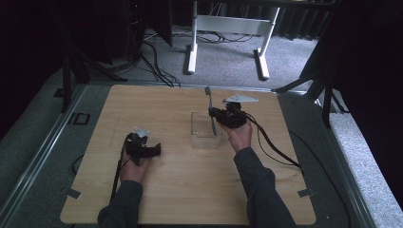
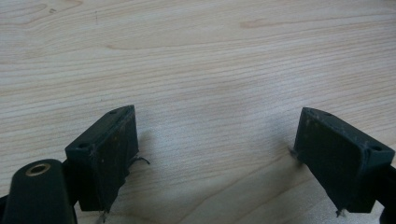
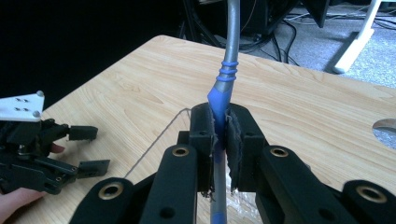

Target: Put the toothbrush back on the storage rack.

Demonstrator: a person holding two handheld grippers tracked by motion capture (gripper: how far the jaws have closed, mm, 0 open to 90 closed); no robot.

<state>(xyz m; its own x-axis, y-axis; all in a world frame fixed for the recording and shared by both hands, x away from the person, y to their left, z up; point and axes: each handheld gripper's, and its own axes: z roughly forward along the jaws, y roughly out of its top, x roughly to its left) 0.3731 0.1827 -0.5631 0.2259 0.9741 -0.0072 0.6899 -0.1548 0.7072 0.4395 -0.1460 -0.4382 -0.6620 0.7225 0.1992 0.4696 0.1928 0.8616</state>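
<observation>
A slim grey tool with a blue ribbed grip (image 3: 223, 88) stands nearly upright in my right gripper (image 3: 220, 119), whose jaws are shut on the blue part. From above, the tool (image 1: 209, 102) rises over a clear plastic box (image 1: 203, 137) at the table's middle, its lower end reaching down into the box. The right gripper (image 1: 214, 115) hovers at the box's right rim. My left gripper (image 1: 157, 151) rests low on the table to the left, well apart from the box. Its jaws (image 2: 219, 149) stand wide open over bare wood. The right gripper view also shows the left gripper (image 3: 93, 150), open.
The wooden table (image 1: 180, 190) sits on a grey carpeted floor. A white desk frame (image 1: 225, 23) and loose cables (image 1: 157, 66) lie beyond the far edge. Black stands flank both back corners. A cable (image 1: 275, 149) trails from the right gripper across the table.
</observation>
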